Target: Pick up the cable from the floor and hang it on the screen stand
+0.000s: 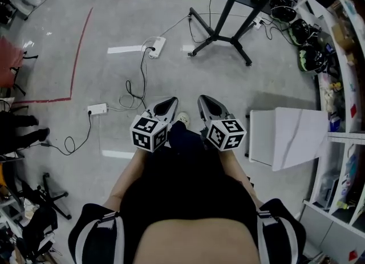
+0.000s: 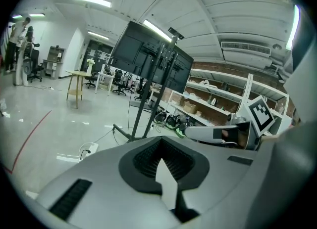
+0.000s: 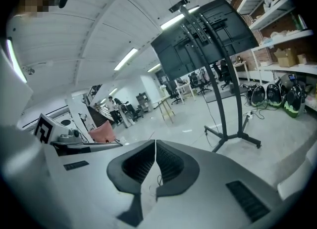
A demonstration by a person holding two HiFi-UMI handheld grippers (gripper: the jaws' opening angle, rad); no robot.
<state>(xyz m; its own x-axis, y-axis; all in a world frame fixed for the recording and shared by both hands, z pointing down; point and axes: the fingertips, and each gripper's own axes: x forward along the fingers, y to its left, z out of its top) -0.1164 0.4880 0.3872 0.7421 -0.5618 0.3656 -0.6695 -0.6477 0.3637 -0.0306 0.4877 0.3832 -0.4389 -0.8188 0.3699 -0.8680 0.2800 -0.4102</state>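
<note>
While L gripper (image 1: 170, 102) and R gripper (image 1: 204, 100) hover w/ fingers pressed together, empty, cable (image 1: 144, 77) lies on floor (image 1: 114, 23) by power strip (image 1: 157, 47), screen stand (image 1: 219, 35) beyond.

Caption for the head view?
Pre-pick: left gripper and right gripper shut, empty; cable on floor, screen stand beyond.

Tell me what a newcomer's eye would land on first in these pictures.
The left gripper and the right gripper, each with a black-and-white marker cube, are held side by side at the middle of the head view, both shut and empty. Ahead of them a black cable snakes over the grey floor to a white power strip. To the right of the strip stands the dark screen stand.
</note>
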